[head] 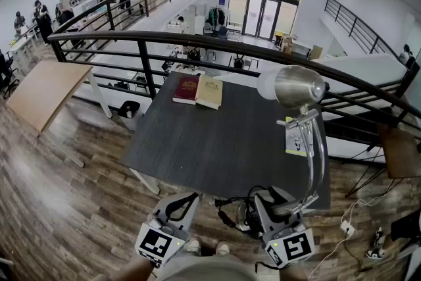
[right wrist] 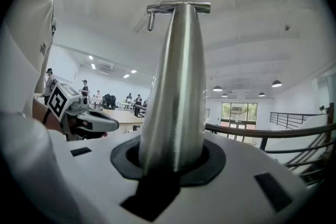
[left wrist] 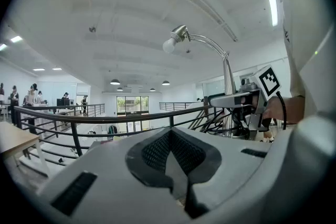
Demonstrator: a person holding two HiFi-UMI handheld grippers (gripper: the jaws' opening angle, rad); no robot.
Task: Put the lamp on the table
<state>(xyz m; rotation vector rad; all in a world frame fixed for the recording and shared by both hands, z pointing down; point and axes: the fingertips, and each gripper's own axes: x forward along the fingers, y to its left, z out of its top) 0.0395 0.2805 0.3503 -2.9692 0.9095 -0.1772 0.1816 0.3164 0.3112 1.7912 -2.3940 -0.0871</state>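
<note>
- Right gripper view: right gripper (right wrist: 170, 162) pinches the desk lamp (right wrist: 176, 86) by its stem
- Left gripper view: left gripper (left wrist: 170, 160) pressed together, empty
- Only the head view shows the table (head: 197, 141)

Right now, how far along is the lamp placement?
Done: desk lamp gripped by its stem in the right gripper. In hand: it's held upright at the near edge of the dark table, not set down. Left: place it on the table, release. Left gripper empty, shut.

Head view looks steeply down at the table (head: 217, 141); gripper views look level, sharing the railing (left wrist: 127, 118).
</note>
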